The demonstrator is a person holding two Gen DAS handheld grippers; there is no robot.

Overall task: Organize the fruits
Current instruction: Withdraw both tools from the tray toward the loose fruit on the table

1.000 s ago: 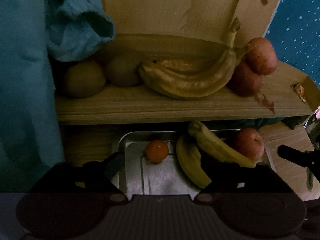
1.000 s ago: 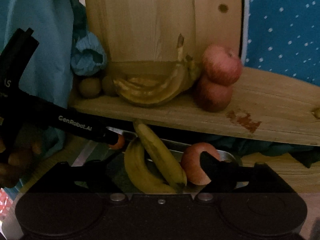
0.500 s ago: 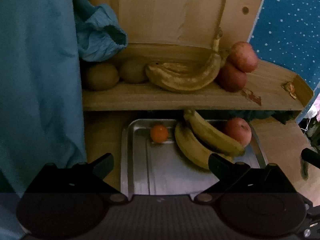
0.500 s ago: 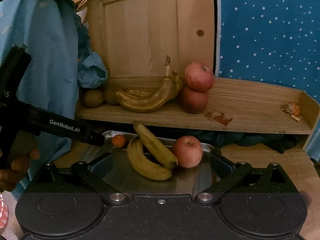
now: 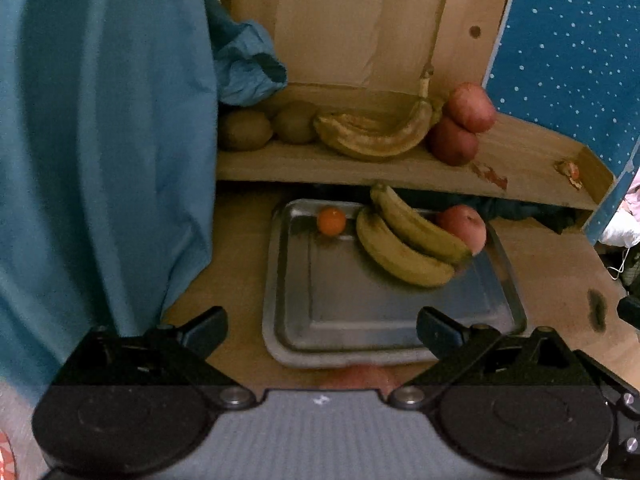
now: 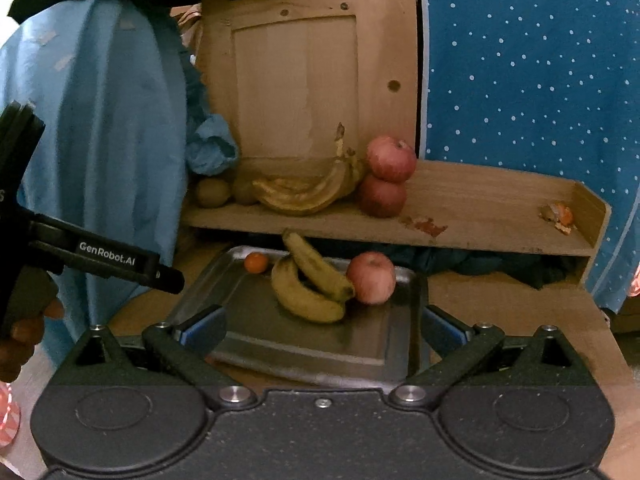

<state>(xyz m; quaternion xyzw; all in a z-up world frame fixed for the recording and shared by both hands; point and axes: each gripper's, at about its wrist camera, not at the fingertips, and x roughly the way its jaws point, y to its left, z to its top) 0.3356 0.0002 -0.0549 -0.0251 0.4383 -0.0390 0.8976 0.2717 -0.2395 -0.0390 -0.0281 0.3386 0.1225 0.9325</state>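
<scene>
Both the left gripper (image 5: 322, 326) and the right gripper (image 6: 322, 326) are held with jaws spread wide and empty, near the front edge of a metal tray (image 6: 304, 344). Two bananas (image 6: 310, 284), an apple (image 6: 371, 277) and a small orange (image 6: 256, 262) are seen lying at the tray's far end.

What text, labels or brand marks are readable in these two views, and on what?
"GenRobot.AI": white lettering on the black arm of the left tool, seen in the right wrist view.
A white letter fragment at the far left edge of that view, on the same tool, is cut off and unreadable.
Nothing readable on the tray, the fruit, the wooden shelf or the dotted blue cloth.
</scene>
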